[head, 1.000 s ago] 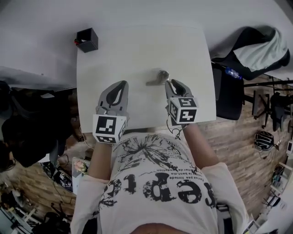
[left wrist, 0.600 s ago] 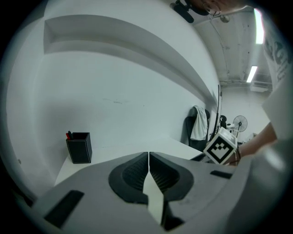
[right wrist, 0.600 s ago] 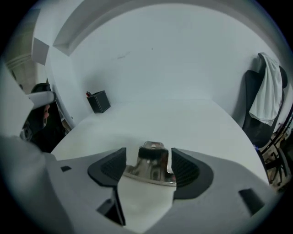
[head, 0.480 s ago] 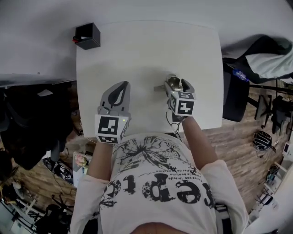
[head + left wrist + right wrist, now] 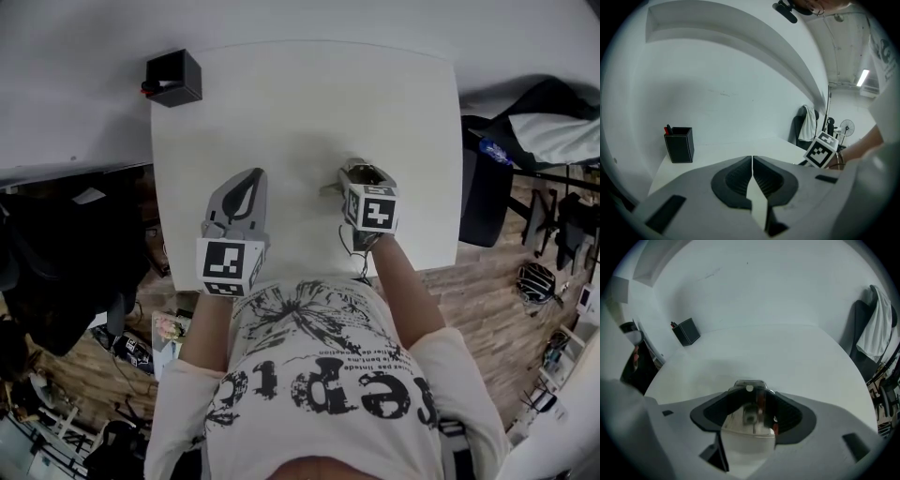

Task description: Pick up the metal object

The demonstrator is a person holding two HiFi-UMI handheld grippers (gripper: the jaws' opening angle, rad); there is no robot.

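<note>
The metal object [image 5: 330, 188] is a shiny handle-like piece lying on the white table [image 5: 300, 103], right of centre. My right gripper [image 5: 362, 170] covers most of it, so only a short end sticks out to the left. In the right gripper view the metal object [image 5: 749, 420] sits between the dark pads [image 5: 793, 417], and the right gripper [image 5: 750, 386] is closing around it. I see no firm press on it. My left gripper [image 5: 246, 179] rests over the table to the left, apart from the object. The left gripper [image 5: 752, 159] is shut on nothing.
A black pen holder [image 5: 173, 80] stands at the table's far left corner, also seen as the pen holder [image 5: 678, 144] and the pen holder [image 5: 686, 331]. A dark chair with a pale garment [image 5: 534, 131] stands off the table's right edge.
My right gripper has moved forward over the metal object, which lay in front of its tips a second ago and now sits between the jaws. The left gripper has hardly moved.
</note>
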